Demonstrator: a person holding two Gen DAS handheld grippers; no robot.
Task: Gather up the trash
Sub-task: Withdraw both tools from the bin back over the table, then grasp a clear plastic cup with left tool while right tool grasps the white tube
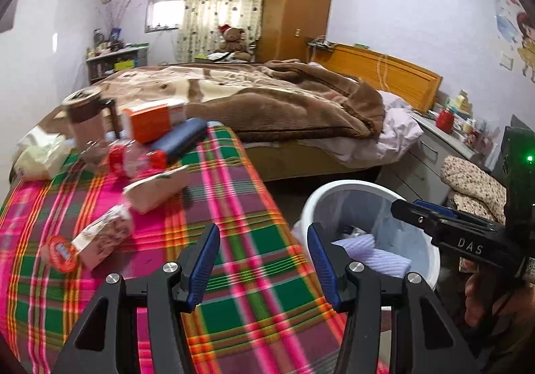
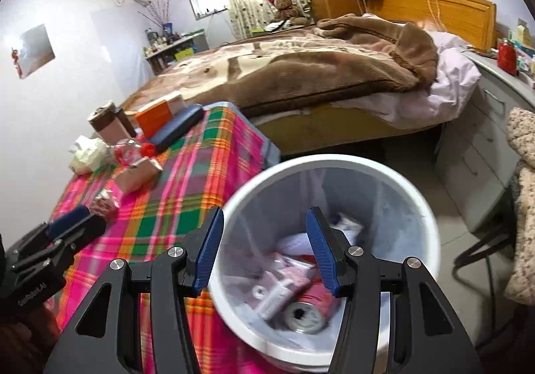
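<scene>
On the plaid tabletop (image 1: pixel 234 240), at ten o'clock from the empty, parted left gripper (image 1: pixel 264 260), a small carton (image 1: pixel 100 237) looks light, crushable; grip its flat sides. Right gripper (image 2: pixel 265 250) hangs apart, empty, over the trash bin (image 2: pixel 418 207).

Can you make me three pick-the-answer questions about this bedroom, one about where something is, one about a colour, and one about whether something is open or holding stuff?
1. Where is the white bin?
A. on the bed
B. on the floor beside the plaid table
C. on the grey drawers

2. What colour is the box at the far end of the plaid table?
A. orange
B. black
C. yellow

3. What is the right gripper doing?
A. squeezing a can
B. holding a tissue pack
C. open and empty above the bin

Answers:
1 B, the bin stands next to the table's edge, below its top.
2 A, its front face is bright orange.
3 C, nothing sits between its blue fingers, and the bin's trash shows through the gap.
</scene>
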